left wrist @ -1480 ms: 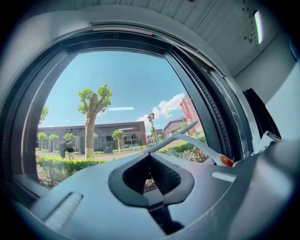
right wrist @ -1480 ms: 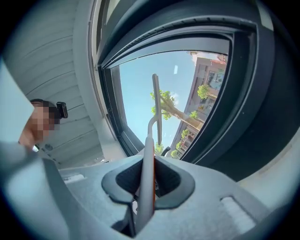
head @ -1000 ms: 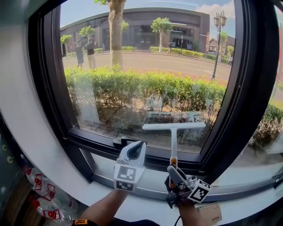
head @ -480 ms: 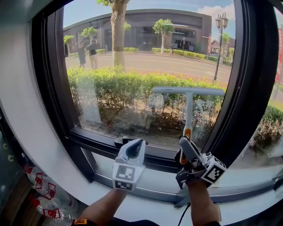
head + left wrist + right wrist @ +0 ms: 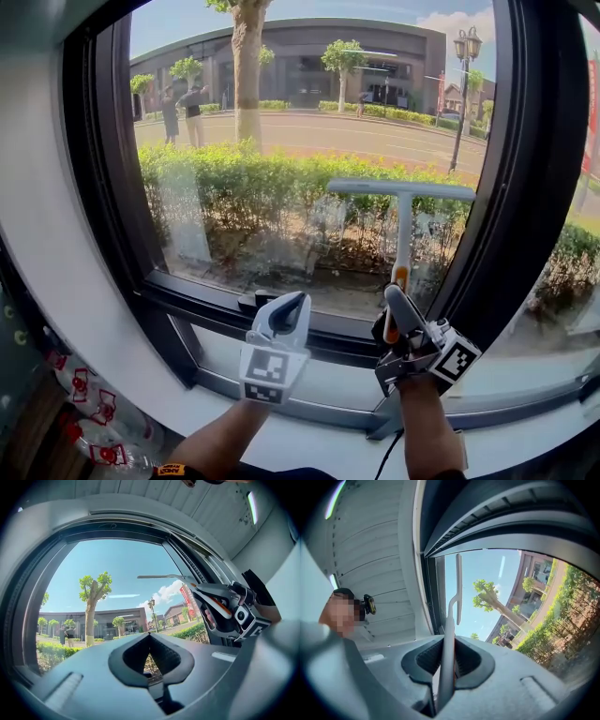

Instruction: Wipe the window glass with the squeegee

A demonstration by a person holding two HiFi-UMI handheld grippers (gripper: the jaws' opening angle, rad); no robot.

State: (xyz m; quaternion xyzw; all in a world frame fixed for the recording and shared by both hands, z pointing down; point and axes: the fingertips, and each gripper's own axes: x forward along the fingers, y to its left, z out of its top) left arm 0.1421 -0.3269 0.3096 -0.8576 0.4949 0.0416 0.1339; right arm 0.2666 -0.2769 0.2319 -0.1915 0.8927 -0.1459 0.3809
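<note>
The right claw (image 5: 396,305) is pinching the squeegee (image 5: 403,234) low, pressing its blade (image 5: 403,190) above to the glass (image 5: 281,141), while the left claw (image 5: 286,314), pressed together and empty, is idling beside.

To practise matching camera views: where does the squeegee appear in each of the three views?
Head view: squeegee right of centre, before the glass.
Left gripper view: thin blade, upper centre-right.
Right gripper view: centre, handle between the jaws.
Shared landmark: the tree outside.
</note>
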